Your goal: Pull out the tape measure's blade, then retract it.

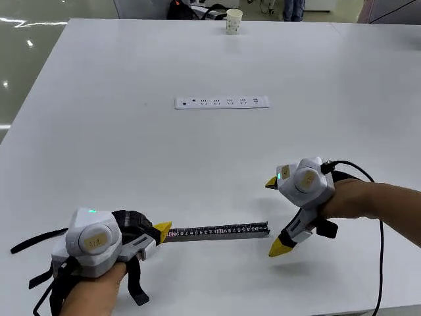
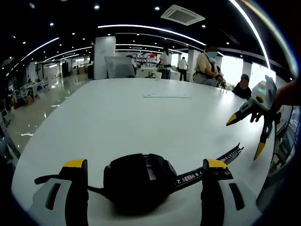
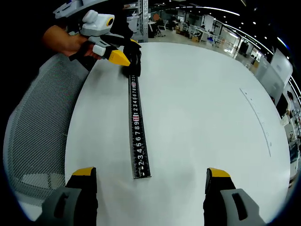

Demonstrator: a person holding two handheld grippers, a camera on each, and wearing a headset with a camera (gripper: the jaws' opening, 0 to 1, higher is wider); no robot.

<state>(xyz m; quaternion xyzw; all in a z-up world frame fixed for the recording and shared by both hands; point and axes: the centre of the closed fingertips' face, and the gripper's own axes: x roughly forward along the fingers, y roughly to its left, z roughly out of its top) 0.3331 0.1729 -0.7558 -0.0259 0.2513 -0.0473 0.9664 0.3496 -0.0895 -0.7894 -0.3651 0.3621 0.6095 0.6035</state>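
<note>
A black tape measure case (image 1: 135, 227) (image 2: 141, 181) rests on the white table (image 1: 197, 151) at the near left. My left gripper (image 1: 146, 227) (image 2: 145, 165) is open, its jaws standing either side of the case with gaps to it. The black blade (image 1: 217, 231) (image 2: 230, 154) (image 3: 136, 122) lies pulled out flat on the table, running right from the case. My right gripper (image 1: 275, 214) (image 3: 150, 172) is open just past the blade's free end, with nothing between its jaws. It also appears in the left gripper view as the right gripper (image 2: 244, 139).
A white power strip (image 1: 222, 102) lies at mid-table and a paper cup (image 1: 233, 21) stands at the far edge. A grey mesh chair (image 3: 37, 117) is beside the table's near edge. Several people (image 2: 207, 66) stand beyond the far side. Black straps (image 1: 39, 240) trail near the left hand.
</note>
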